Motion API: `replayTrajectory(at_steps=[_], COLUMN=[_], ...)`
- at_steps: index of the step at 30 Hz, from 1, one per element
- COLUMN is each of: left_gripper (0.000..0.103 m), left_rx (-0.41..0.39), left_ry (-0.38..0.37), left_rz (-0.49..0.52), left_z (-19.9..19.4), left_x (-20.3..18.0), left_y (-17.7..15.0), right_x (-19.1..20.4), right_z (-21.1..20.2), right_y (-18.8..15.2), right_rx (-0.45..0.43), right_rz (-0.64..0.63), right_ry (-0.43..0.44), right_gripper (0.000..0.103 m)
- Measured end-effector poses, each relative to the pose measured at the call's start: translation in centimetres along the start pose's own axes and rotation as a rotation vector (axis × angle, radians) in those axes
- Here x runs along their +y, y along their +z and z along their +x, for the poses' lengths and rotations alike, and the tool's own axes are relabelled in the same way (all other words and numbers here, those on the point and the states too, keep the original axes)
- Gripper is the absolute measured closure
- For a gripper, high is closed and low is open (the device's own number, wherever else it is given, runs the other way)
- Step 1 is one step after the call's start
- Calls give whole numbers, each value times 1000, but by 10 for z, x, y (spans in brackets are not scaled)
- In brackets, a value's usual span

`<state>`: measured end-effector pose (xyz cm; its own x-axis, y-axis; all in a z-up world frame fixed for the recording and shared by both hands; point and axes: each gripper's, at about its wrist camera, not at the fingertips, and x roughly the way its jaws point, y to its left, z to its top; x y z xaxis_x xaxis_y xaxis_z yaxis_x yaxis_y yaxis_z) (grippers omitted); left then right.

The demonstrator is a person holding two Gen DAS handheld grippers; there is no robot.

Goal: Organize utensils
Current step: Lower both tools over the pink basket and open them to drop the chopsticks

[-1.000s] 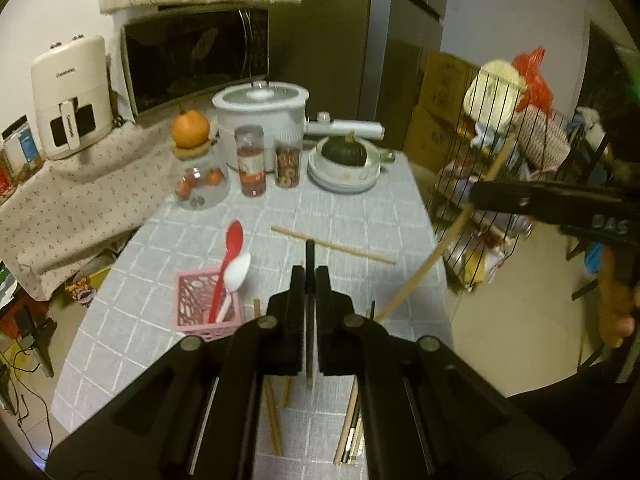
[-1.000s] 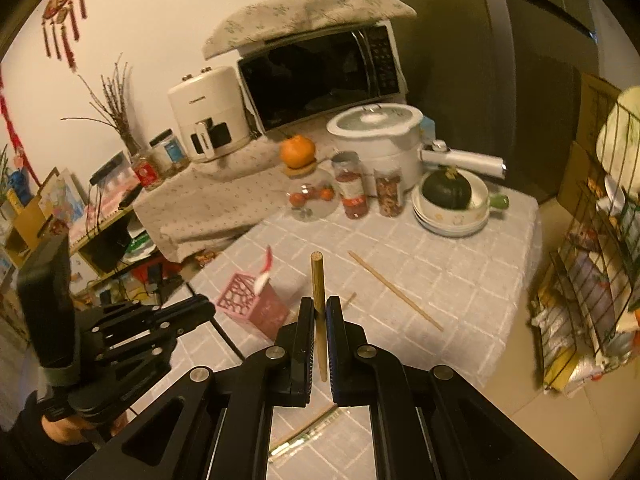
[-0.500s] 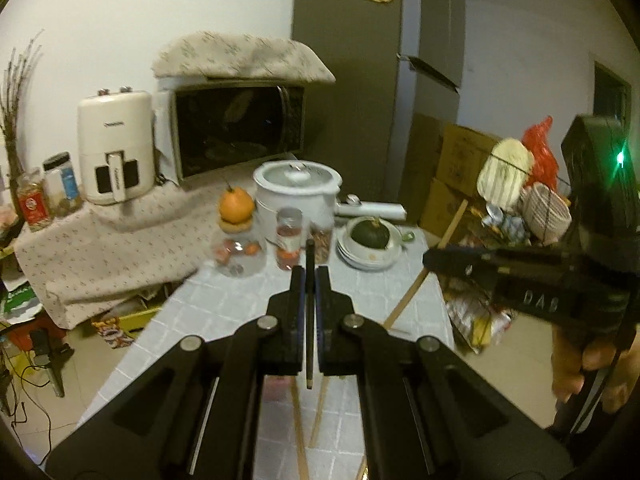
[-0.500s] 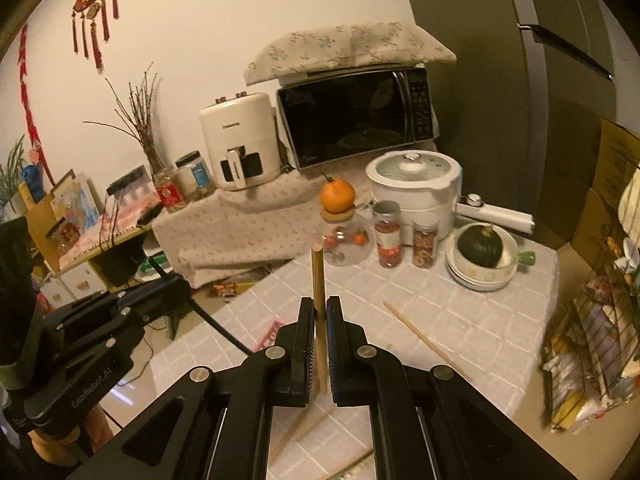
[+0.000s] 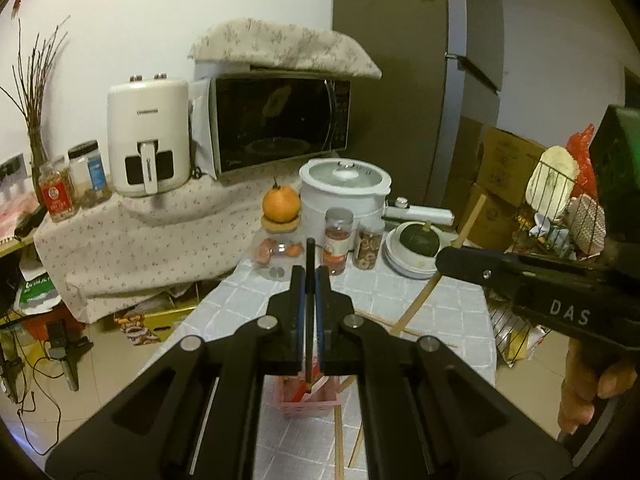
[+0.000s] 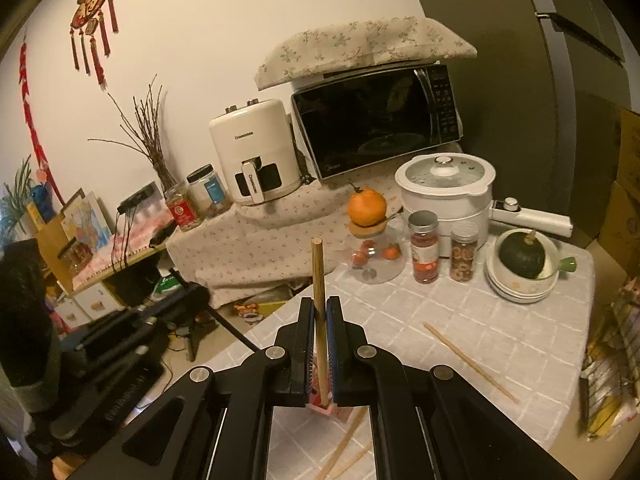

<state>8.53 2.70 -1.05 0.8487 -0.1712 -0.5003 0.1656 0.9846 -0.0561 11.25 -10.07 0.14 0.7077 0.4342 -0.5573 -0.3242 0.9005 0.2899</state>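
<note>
Left gripper [image 5: 307, 280]: fingers pinched tight on a dark chopstick [image 5: 309, 276], upright, above the pink basket [image 5: 310, 402]
Right gripper [image 6: 319, 312]: fingers clamped on a light wooden chopstick [image 6: 318, 276], its blunt end standing above them
Left view only: right gripper [image 5: 452, 258] seen side-on with its chopstick [image 5: 440, 268] slanting across the bowls; a hand [image 5: 592, 392] at the handle
Right view only: left gripper as a dark shape at the left edge; red hanging ornament [image 6: 93, 12] on the wall
Table [image 6: 500, 320]: one loose chopstick [image 6: 468, 362] lies on the checked cloth; more near the front edge
Basket: mostly hidden behind the fingers in both views
</note>
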Motion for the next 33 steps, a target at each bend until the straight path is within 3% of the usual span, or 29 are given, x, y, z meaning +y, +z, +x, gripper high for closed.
replayTrajectory(at_steps=[7, 15, 23, 33], left_gripper=[98, 97, 97, 79], left_rx=[51, 118, 92, 112], left_ry=[14, 2, -16, -22], left_rz=[16, -32, -65, -98], left_z=[22, 46, 47, 40], left_x=[2, 12, 14, 19], left_y=[-5, -9, -6, -7], right_x=[9, 3, 0, -4], right_z=[36, 55, 54, 26], right_y=[-5, -13, -11, -6], right_rx=[57, 99, 108, 70], right_rz=[-19, -10, 10, 10], right_ry=[-20, -31, -24, -20], right_gripper=[97, 97, 92, 82])
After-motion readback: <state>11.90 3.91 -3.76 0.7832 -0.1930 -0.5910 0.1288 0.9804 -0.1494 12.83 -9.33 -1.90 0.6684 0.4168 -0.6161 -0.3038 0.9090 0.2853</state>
